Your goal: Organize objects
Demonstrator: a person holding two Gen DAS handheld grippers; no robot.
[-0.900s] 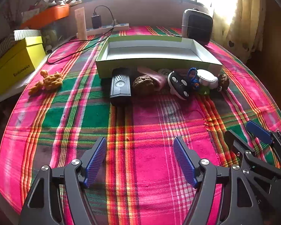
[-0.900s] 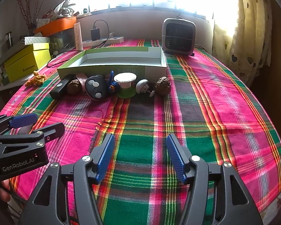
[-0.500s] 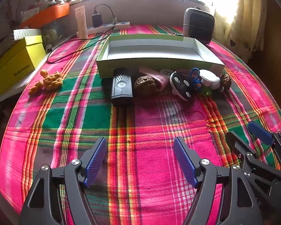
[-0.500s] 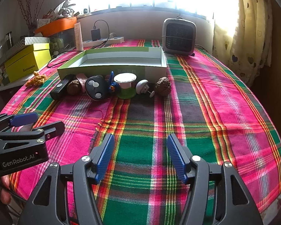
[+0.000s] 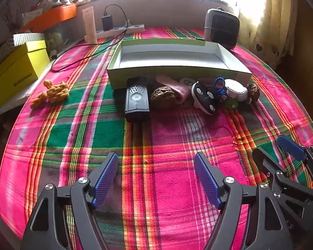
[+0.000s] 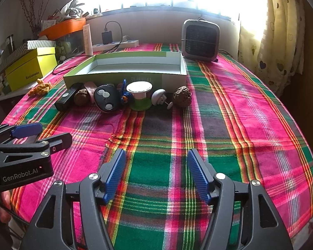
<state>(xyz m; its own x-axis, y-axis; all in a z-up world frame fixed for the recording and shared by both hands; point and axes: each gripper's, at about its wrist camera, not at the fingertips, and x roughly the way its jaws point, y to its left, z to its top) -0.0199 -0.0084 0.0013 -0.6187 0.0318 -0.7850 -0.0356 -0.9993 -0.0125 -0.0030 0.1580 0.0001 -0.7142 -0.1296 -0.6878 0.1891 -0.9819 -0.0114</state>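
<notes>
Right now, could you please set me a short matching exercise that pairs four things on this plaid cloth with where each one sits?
Things:
1. black remote
2. yellow knitted toy
3. small heater
4. shallow box

Places:
A. at the far edge, beyond the box's right corner
B. left end of the row in front of the box
C. alone near the cloth's left edge
D. middle of the cloth, behind the row of small items

Pairs: 1-B, 2-C, 3-A, 4-D
</notes>
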